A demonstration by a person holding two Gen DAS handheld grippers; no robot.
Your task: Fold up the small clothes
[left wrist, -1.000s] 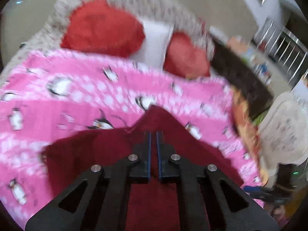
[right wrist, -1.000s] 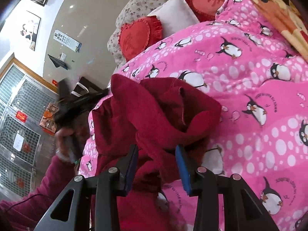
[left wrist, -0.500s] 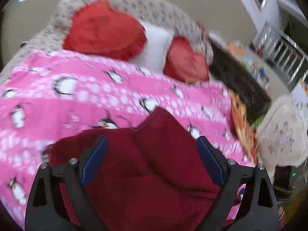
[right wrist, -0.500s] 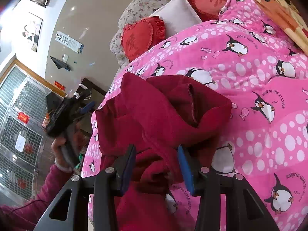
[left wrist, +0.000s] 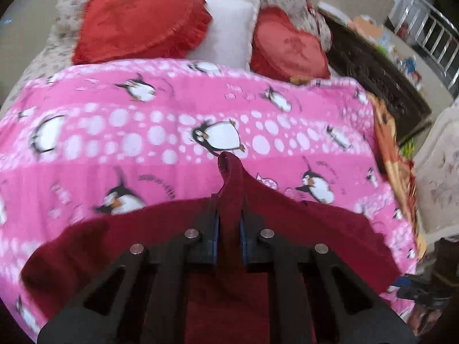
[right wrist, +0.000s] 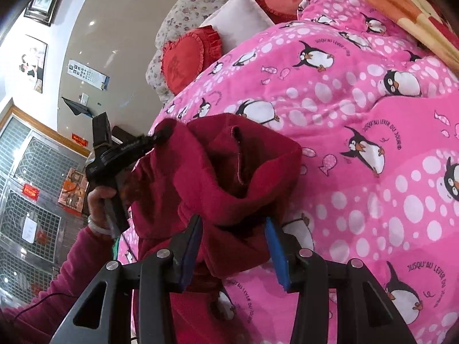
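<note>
Left wrist view, from left to right: a large red heart cushion [left wrist: 137, 20] leans at the head of the bed, then a white pillow [left wrist: 229, 28], then a smaller red heart cushion [left wrist: 289, 48]. Below them a pink penguin blanket [left wrist: 114, 132] covers the bed. A dark red garment [left wrist: 309, 223] lies spread across the near part of the blanket. The left claw [left wrist: 229, 218] has just snapped closed and is clenched on a raised ridge of that garment, with a pinched tip of cloth sticking up past the blue pads [left wrist: 215, 235]. At the far right a dark wooden piece of furniture [left wrist: 373, 66] and a metal railing [left wrist: 430, 48] appear, blurred.

Right wrist view, from left to right: a wall carries framed pictures [right wrist: 34, 63], above metal window grilles [right wrist: 31, 200]. A hand [right wrist: 99, 200] in a dark red sleeve [right wrist: 63, 281] grips the handle of the left claw [right wrist: 160, 137], whose tip is at the far edge of the garment [right wrist: 206, 172]. The garment sits bunched in a heap on the penguin blanket [right wrist: 373, 172]. The right claw [right wrist: 233, 246] is partly open with a thick fold of the garment between its blue pads [right wrist: 190, 246]; the cloth seems to fill the gap, so it looks grasped, though contact at the right pad is hard to confirm. Farther right an orange patterned cover [right wrist: 401, 3] lies at the bed's edge.
</note>
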